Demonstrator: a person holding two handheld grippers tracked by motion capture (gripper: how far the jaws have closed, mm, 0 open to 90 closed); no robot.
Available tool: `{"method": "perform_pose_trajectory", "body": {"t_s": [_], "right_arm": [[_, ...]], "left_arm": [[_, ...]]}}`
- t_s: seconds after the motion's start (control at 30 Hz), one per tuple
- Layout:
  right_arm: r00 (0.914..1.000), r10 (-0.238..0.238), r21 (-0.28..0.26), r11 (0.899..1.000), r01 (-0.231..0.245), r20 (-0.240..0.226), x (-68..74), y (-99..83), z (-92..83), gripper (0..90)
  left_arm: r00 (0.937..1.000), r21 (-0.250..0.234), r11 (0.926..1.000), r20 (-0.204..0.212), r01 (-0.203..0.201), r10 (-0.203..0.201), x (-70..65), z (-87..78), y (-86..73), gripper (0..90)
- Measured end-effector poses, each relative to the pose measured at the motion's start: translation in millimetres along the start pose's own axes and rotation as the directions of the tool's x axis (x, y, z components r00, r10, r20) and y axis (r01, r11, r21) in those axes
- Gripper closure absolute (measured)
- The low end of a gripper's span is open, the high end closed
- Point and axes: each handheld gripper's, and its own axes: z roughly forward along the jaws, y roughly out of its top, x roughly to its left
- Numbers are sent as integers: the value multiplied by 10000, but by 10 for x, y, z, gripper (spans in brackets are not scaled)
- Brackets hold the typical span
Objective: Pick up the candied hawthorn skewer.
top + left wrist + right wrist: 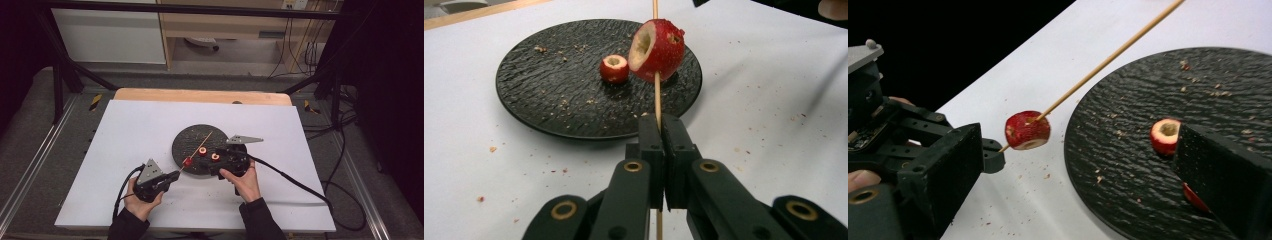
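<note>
A thin wooden skewer carries a hollowed red fruit and slants up over the black textured plate. My left gripper is shut on the skewer's lower end, just off the plate's near left rim. In the high view the left gripper points up and right, with the skewered fruit at the plate's edge. My right gripper stands open over the plate's near side. A cored fruit piece lies beside its right jaw, and another red piece is partly hidden behind that jaw.
The plate rests mid-table on a white sheet, which is dotted with crumbs near the plate. A wooden table edge runs along the back. Cables trail from both grippers toward the near and right sides.
</note>
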Motion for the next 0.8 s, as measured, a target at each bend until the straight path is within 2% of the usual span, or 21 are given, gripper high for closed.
{"method": "perform_pose_trajectory", "body": {"t_s": [0.23, 0.37, 0.6, 0.8], "right_arm": [[9994, 5, 245, 9997, 4, -360, 9, -70, 77, 161], [9982, -132, 197, 9997, 144, -589, 20, -77, 68, 222], [9971, -126, 131, 9998, 137, -753, 25, -64, 45, 375], [9958, 24, 209, 9998, -4, -918, 25, -64, 50, 498]], "left_arm": [[9995, -17, 9997, 198, -264, 264, -122, 77, 67, 878], [9988, -58, 9992, 295, -384, 385, -178, 112, 107, 878], [9969, -217, 9978, 465, -630, 639, -285, 160, 183, 878], [9967, -324, 9974, 467, -644, 659, -297, 158, 198, 879]]}}
